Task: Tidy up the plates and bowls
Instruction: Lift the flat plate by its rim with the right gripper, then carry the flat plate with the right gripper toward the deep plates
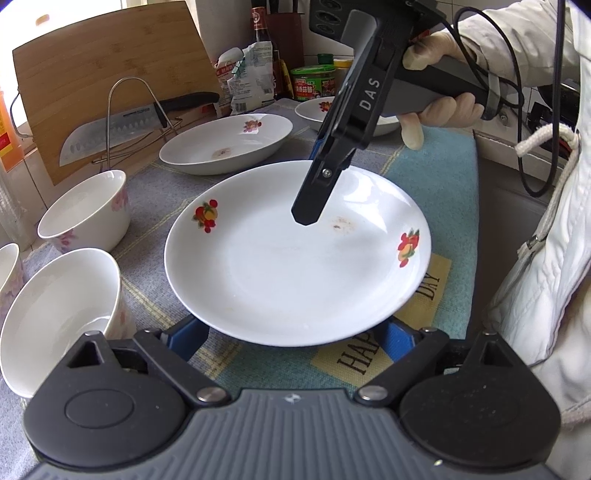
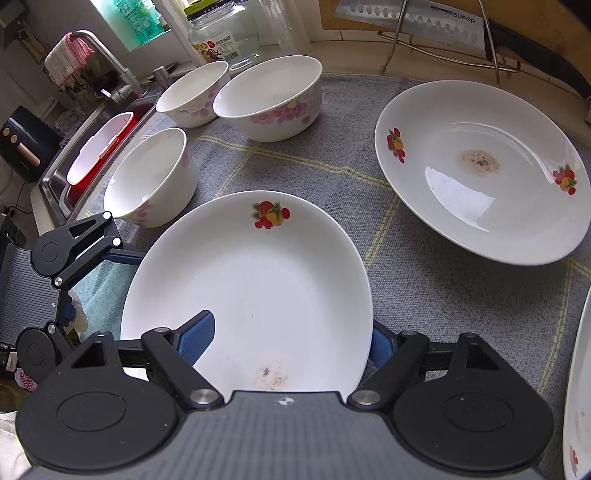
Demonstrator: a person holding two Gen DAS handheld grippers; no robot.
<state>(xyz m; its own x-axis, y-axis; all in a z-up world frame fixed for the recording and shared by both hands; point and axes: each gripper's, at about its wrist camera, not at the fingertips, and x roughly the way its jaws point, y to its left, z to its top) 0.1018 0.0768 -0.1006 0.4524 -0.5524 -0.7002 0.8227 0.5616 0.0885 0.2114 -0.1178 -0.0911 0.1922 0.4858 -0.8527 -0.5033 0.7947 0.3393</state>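
A white plate with fruit prints [image 1: 295, 258] [image 2: 255, 295] is held tilted above the grey cloth. My right gripper [image 2: 291, 339] grips its rim, one blue pad on top and one beneath; it also shows in the left wrist view [image 1: 314, 206]. My left gripper [image 1: 295, 336] is open, its blue pads under the plate's near edge; it also shows in the right wrist view [image 2: 107, 258]. A second fruit plate [image 1: 225, 144] [image 2: 484, 170] lies on the cloth. A third plate [image 1: 332, 110] [image 2: 580, 398] lies further right. Three floral bowls [image 2: 155, 177] [image 2: 269, 99] [image 2: 192, 92] stand at the left.
A knife [image 1: 110, 129] rests on a wire rack against a wooden board [image 1: 110, 74]. Jars, a bottle and bags [image 1: 251, 74] stand at the back. A sink [image 2: 92, 147] with a tap lies beyond the bowls. A glass jar [image 2: 229, 33] stands behind them.
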